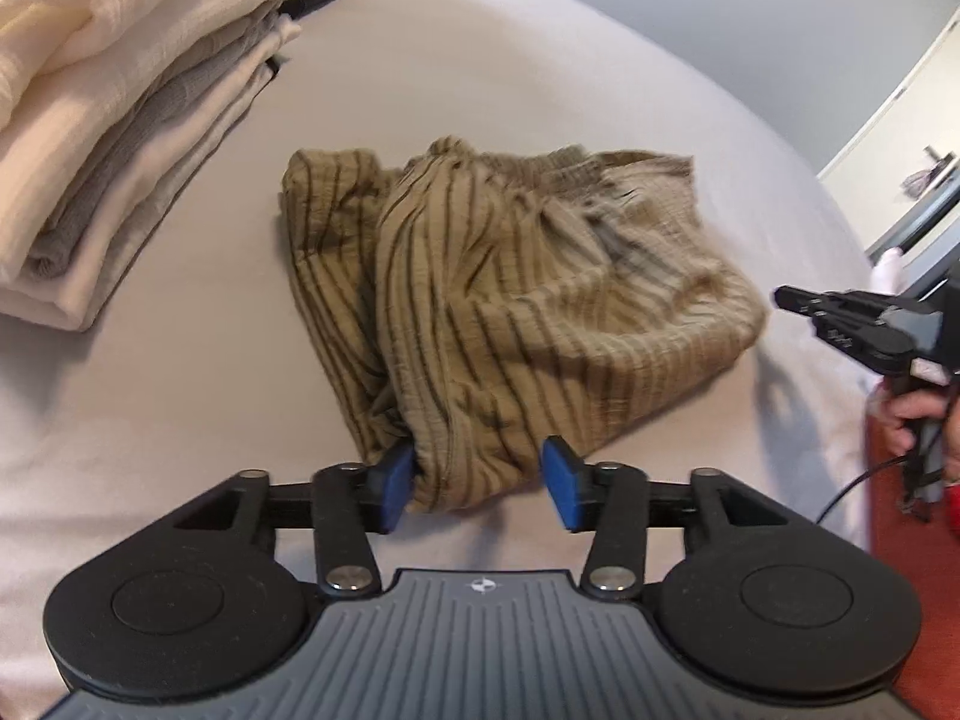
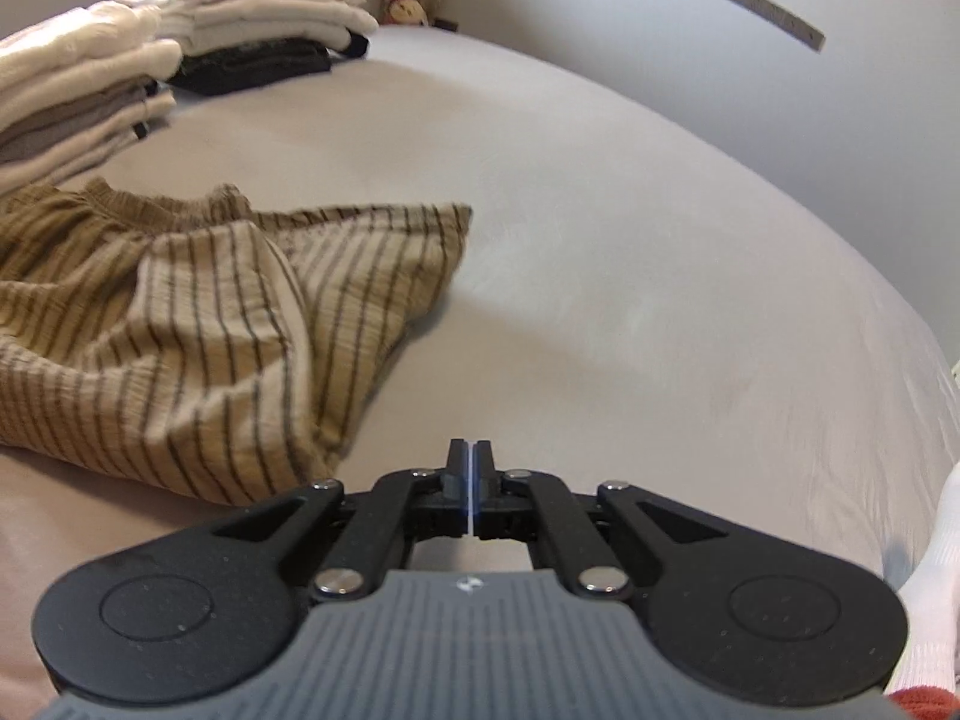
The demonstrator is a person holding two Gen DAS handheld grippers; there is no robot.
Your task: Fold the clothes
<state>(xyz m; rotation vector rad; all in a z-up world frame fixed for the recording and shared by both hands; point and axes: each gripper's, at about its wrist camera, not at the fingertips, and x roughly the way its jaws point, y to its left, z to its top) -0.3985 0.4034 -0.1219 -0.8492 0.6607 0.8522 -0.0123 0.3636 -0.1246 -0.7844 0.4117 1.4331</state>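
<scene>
Left gripper (image 1: 479,483), jaws spread, straddles the garment's (image 1: 510,300) near edge on the bed (image 1: 180,390). Right gripper (image 2: 470,468), pressed together, empty, sits beside it. Pinch one layer only.

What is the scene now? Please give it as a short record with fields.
surface: bed with a pale sheet
garment: striped tan garment, crumpled, not yet flat
left gripper: open, near end of the garment between its blue pads, not clamped
right gripper: shut, empty, beside the garment and apart from it
near stack: folded clothes, cream and grey, left of the garment
far stack: folded clothes, pale over dark, behind the near stack
</scene>
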